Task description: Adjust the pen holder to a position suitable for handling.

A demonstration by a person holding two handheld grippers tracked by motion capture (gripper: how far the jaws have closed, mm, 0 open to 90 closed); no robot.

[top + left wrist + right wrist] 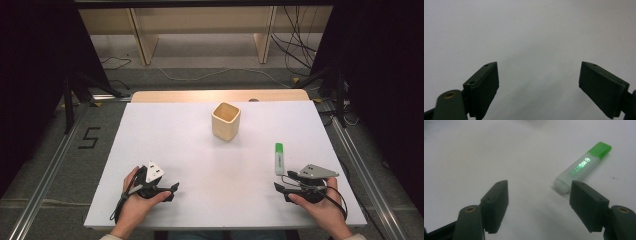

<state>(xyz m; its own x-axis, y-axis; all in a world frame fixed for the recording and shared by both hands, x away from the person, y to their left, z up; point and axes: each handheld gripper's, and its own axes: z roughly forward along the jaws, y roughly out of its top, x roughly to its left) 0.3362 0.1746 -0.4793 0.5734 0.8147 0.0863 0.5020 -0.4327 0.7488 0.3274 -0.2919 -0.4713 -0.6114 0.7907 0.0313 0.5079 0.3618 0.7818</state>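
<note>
The green highlighter (279, 158) lies flat on the white table (200, 150), capped end pointing away from the person, at the right side of the board and just ahead of the right gripper (281, 189); in the right gripper view the highlighter (581, 168) rests slantwise beyond the right-hand jaw, its pale blunt end nearest the camera and its green cap farthest, clear of both pads; nothing sits between the jaws, which stand spread wide and released. The beige square cup (226, 121) stands upright near the middle of the far half of the table, well apart from the marker; its mouth is open and looks empty from above. The left gripper (172, 189) rests low on the near left of the table in the person's left hand (137, 200); in its own view the left gripper (539, 85) has its jaws parted with only bare white surface between them, so it too holds nothing.

Judged from this, the work is at its opening step: the approach to the highlighter, with no grasp made yet; the cup seems the likely destination, though that is only a reading of the layout. The next move calls for the right gripper to shift forward and to its right so the marker's barrel falls between the pads, with the jaws turned across the barrel rather than along it; then a close around its middle, since a pinch near the rounded end could let it slip or pivot.
</note>
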